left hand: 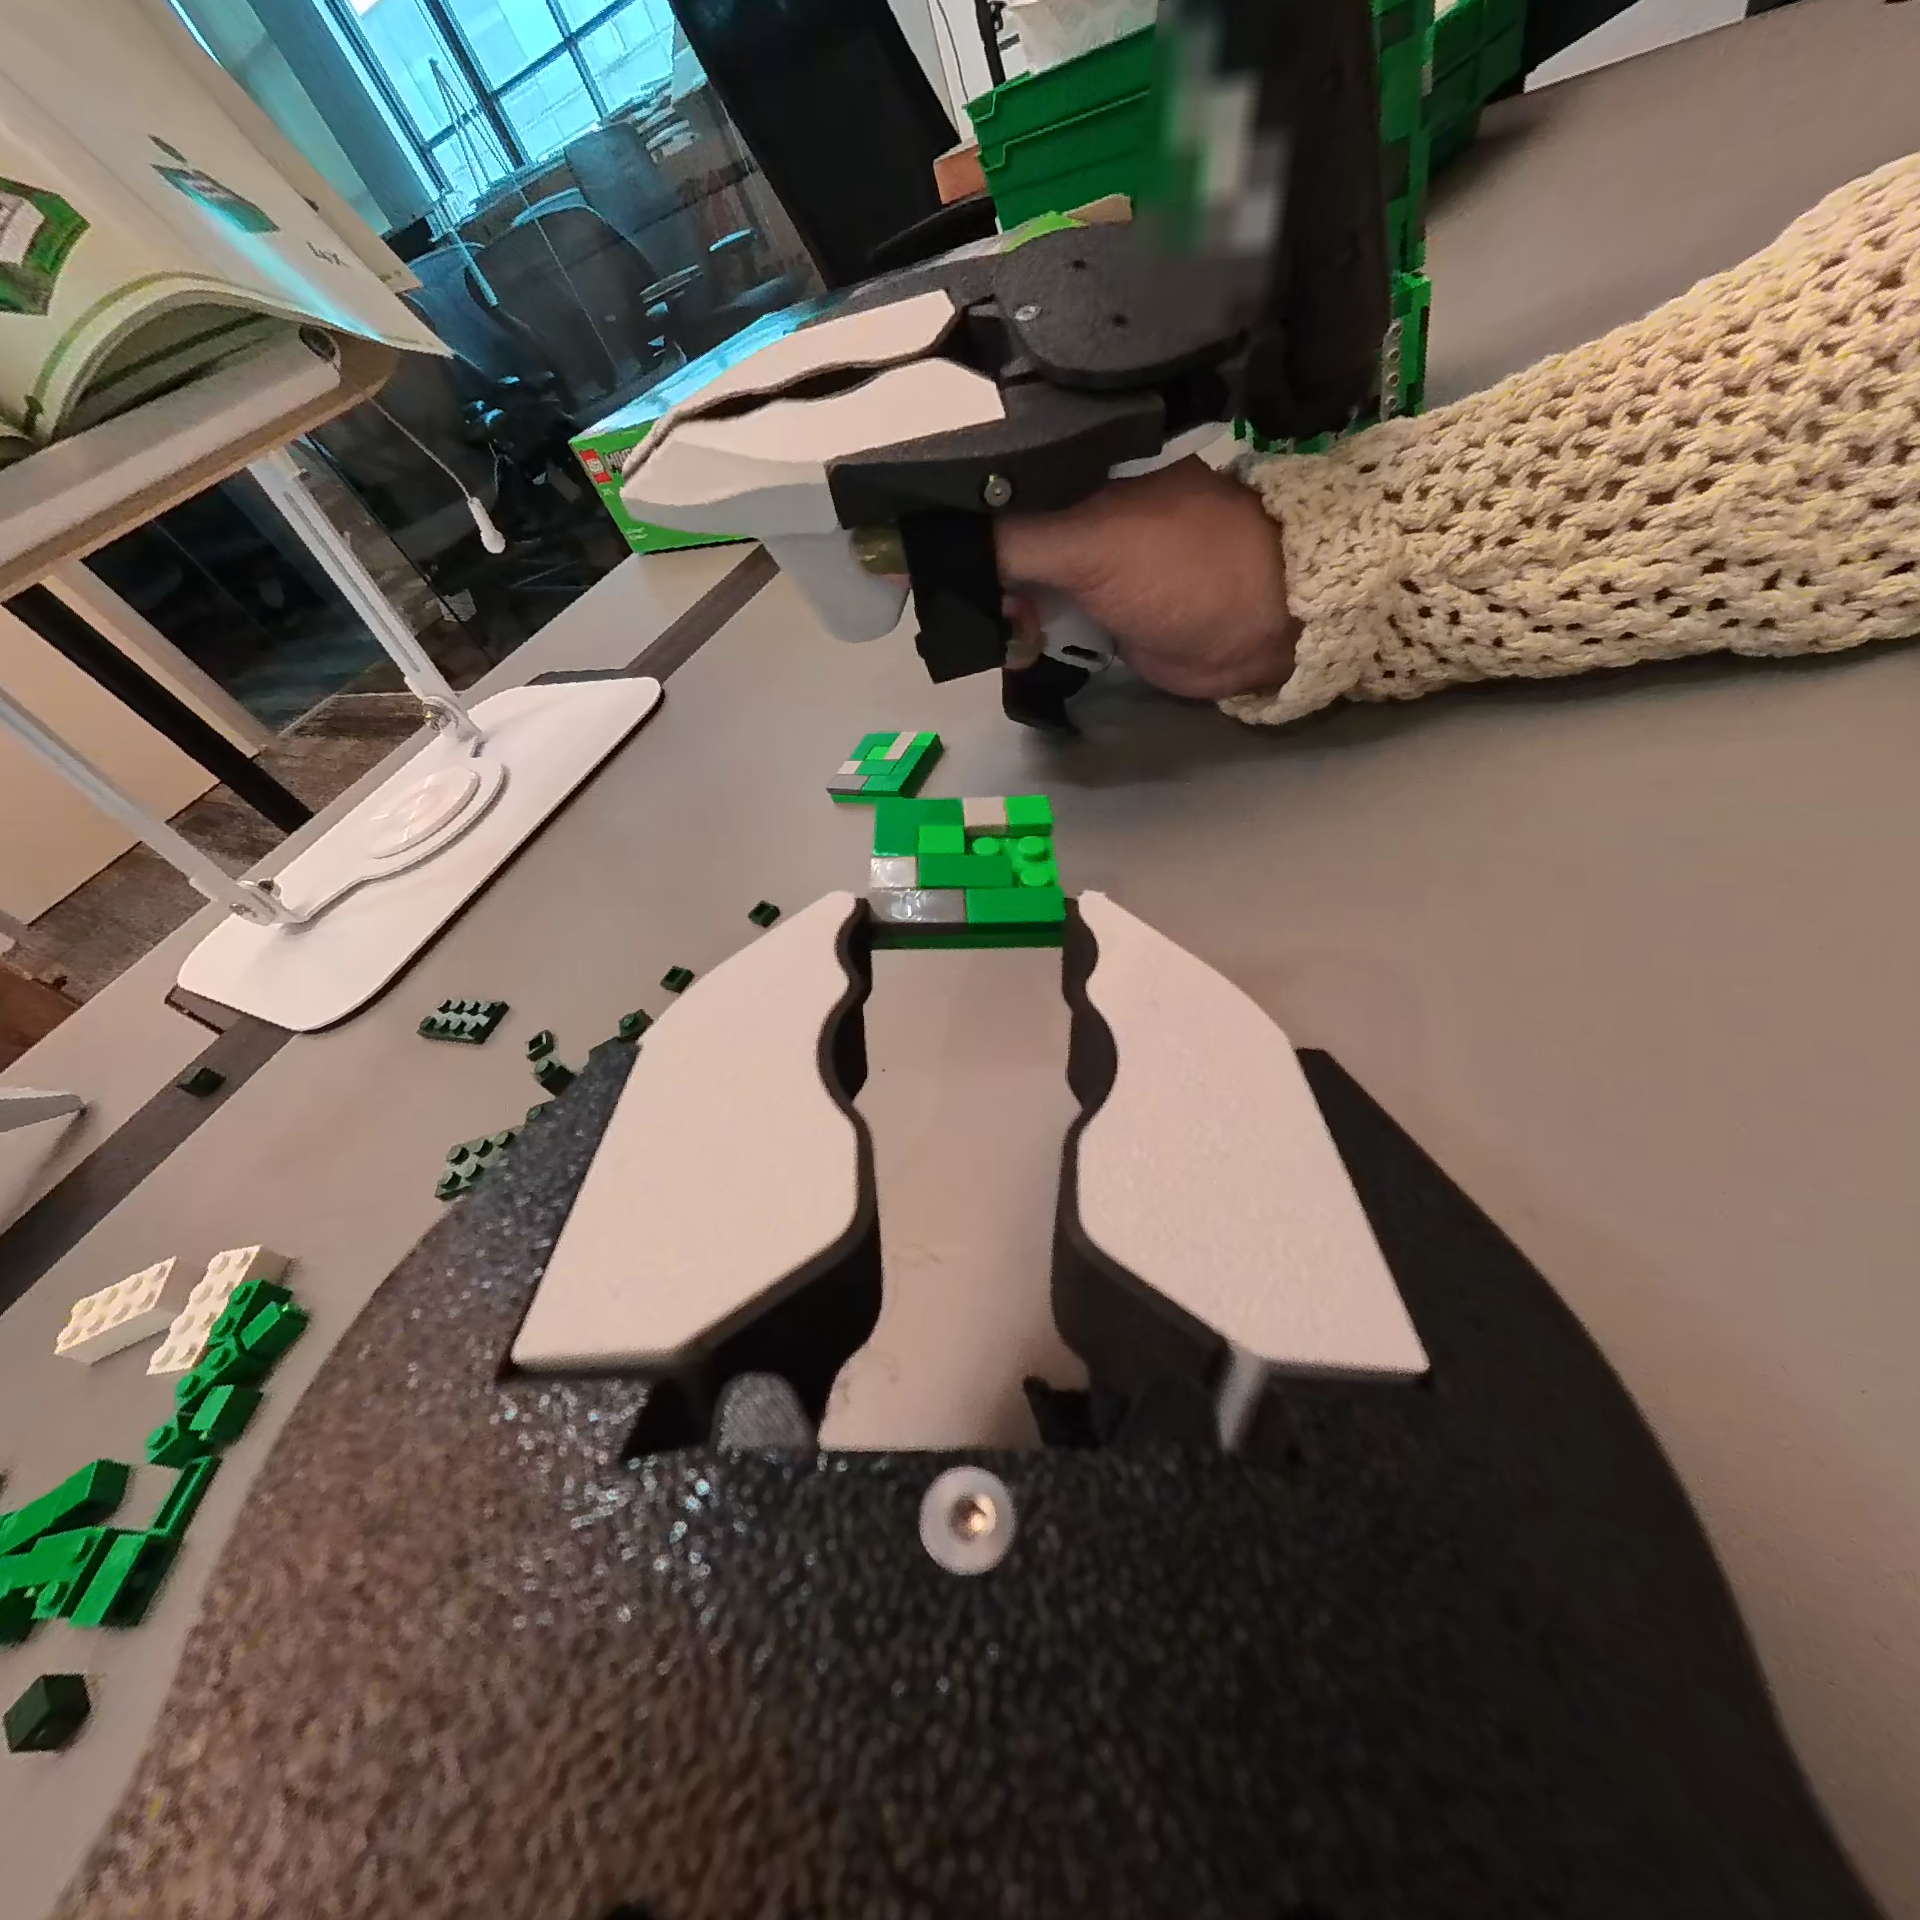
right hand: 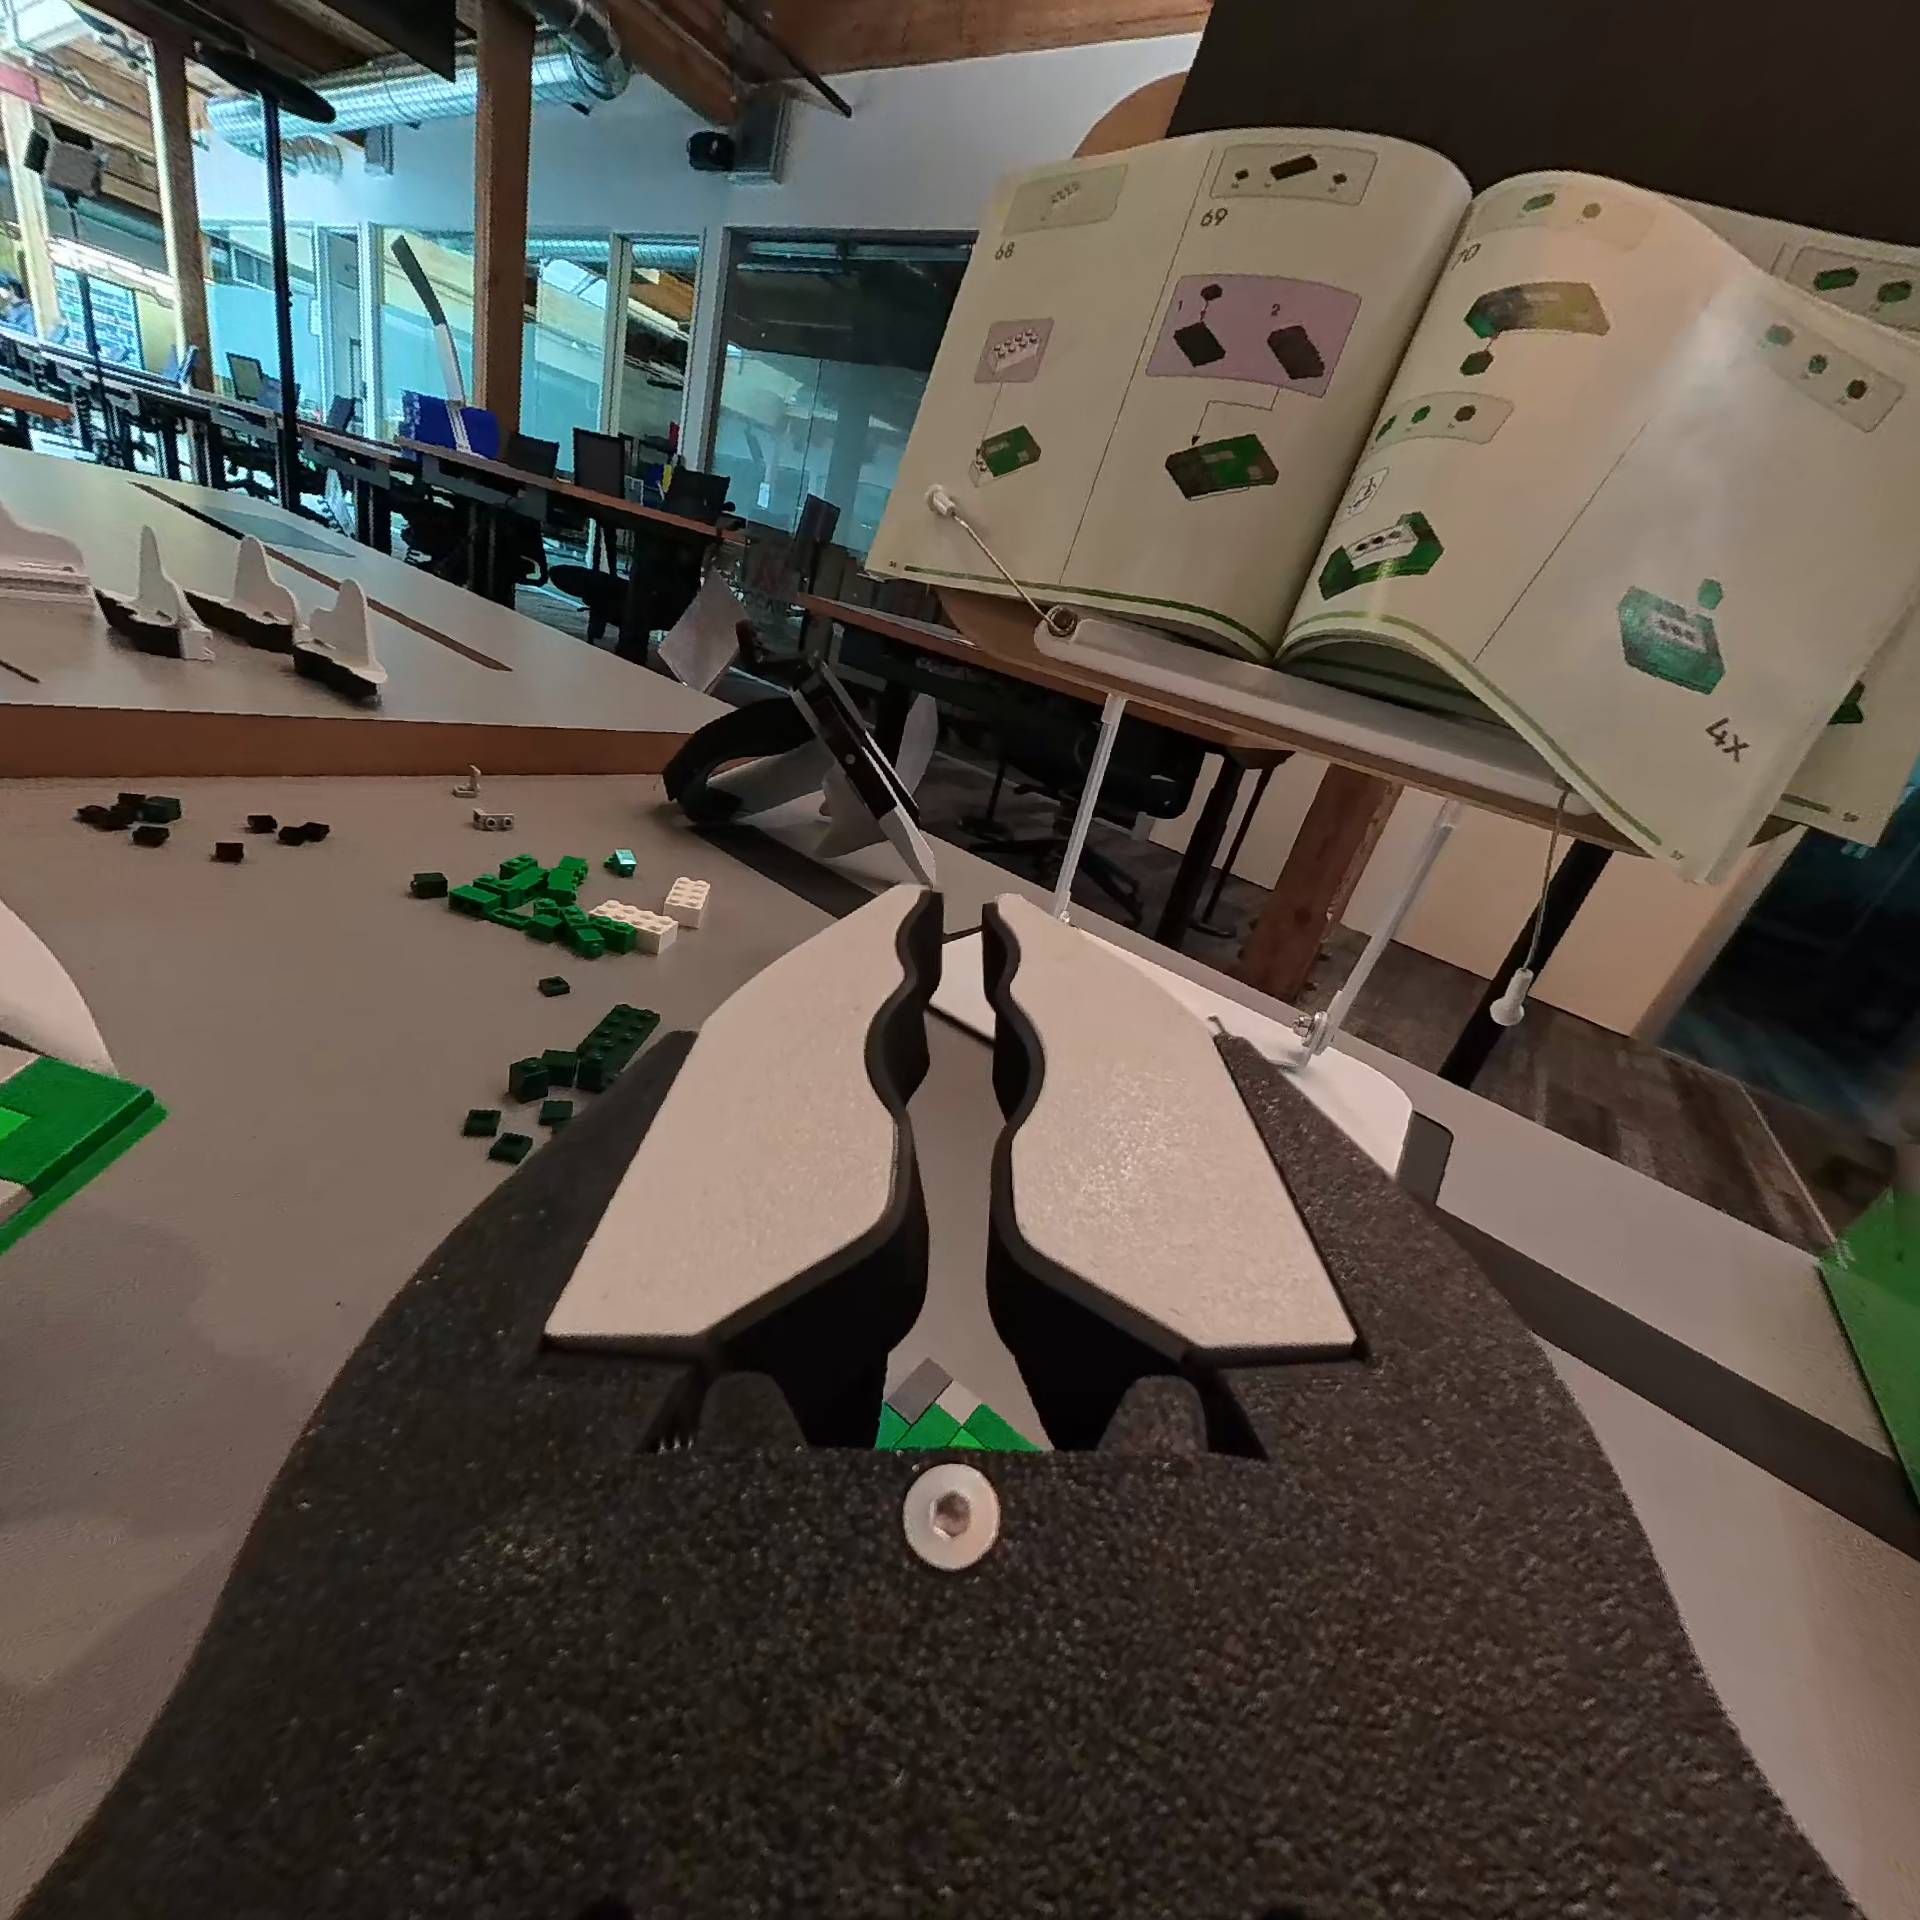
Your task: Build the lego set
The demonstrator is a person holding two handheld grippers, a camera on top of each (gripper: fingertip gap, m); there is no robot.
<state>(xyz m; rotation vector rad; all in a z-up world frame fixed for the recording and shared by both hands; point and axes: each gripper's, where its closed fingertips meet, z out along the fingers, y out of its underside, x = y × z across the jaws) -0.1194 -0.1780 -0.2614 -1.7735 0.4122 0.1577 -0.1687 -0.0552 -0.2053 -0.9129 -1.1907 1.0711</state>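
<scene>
My left gripper is shut on the near edge of a green plate assembly with grey tiles, holding it low over the grey table. A smaller green and grey tiled assembly lies flat just beyond it. My right gripper hovers above and behind both, held by a hand in a knit sleeve. In the right wrist view the right gripper has its fingers nearly together with nothing between them. The tiled assembly shows below it, and the held plate shows at the left edge.
An open instruction book rests on a white stand at the table's edge. Loose green bricks, two white bricks and dark green pieces lie scattered to the left. A green box and green bins stand farther back. My hands' fingertips stand some 15 cm from each other.
</scene>
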